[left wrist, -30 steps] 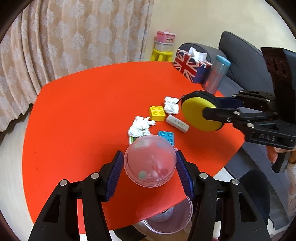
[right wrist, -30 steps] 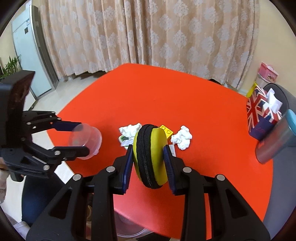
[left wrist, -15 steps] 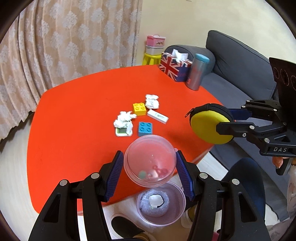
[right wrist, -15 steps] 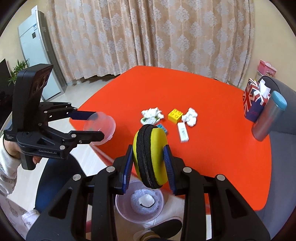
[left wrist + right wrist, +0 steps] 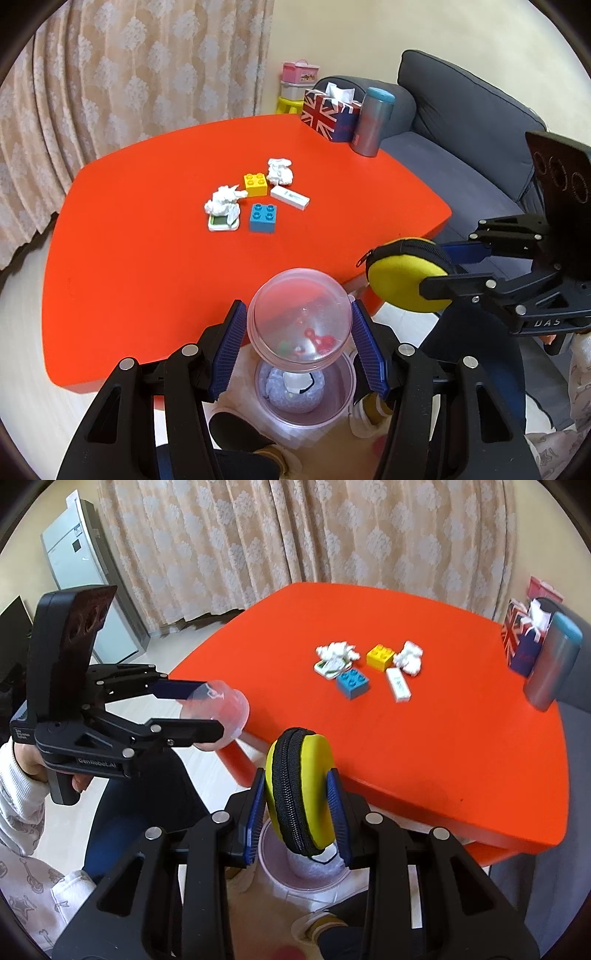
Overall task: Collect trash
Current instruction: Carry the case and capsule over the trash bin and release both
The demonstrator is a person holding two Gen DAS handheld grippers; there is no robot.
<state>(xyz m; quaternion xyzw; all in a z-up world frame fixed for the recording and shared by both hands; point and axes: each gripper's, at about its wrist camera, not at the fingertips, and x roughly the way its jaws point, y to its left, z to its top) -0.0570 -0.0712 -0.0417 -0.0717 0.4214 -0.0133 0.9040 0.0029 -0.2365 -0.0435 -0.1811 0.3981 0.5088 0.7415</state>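
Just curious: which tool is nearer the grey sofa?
Right. The right tool, gripping the yellow pouch, is off the table's sofa side; the left tool, gripping a clear capsule, is farther away.

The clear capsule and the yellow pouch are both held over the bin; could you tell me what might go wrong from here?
1. The clear capsule and yellow pouch don't look like trash; dropping them into the bin may be a mistake.
2. Two crumpled tissues sit uncollected on the table.
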